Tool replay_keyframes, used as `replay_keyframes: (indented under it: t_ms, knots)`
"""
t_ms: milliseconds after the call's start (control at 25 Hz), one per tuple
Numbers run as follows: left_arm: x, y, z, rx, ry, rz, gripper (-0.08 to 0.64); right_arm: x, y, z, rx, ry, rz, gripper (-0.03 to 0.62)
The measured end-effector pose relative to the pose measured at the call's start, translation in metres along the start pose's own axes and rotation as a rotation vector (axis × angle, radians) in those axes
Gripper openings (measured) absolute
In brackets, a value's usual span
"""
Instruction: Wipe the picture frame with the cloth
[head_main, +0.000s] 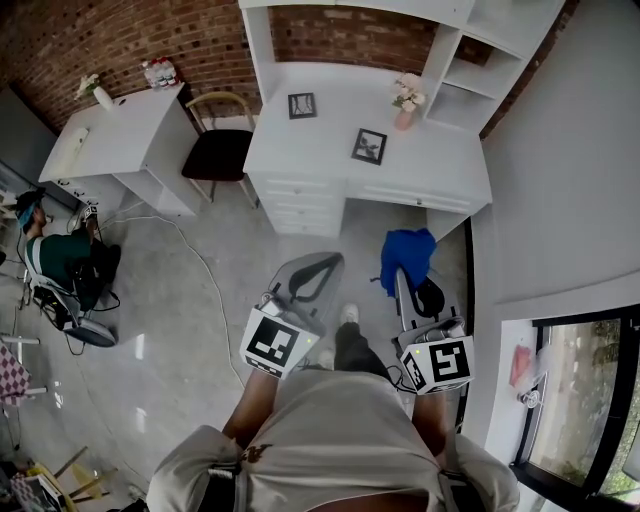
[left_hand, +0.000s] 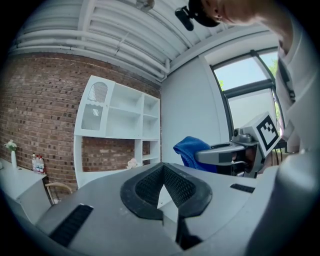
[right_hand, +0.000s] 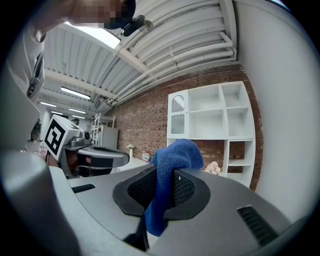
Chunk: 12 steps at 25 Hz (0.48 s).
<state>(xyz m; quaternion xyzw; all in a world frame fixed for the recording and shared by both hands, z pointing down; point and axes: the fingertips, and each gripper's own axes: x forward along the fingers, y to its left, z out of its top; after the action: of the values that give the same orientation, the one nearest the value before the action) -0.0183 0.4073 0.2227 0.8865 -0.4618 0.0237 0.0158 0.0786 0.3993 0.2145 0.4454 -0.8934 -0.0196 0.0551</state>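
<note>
Two dark picture frames stand on the white desk well ahead of me: one near the back, the other closer to the front edge. My right gripper is shut on a blue cloth that bunches above the jaws and hangs down between them. The cloth also shows in the left gripper view. My left gripper is shut with nothing in it. Both are held over the floor, short of the desk. Neither gripper view shows a frame.
A pink flower vase stands on the desk under white shelves. A black-seated chair sits between the desk and a second white table. A seated person is at the left. A window is at the right.
</note>
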Motion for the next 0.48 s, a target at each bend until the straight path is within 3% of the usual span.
replay_keyframes:
  t_ms: [480]
  knots:
    - [0.071, 0.050, -0.003, -0.031, 0.018, 0.027, -0.001, 0.073, -0.053, -0.010, 0.011, 0.034, 0.028, 0.034]
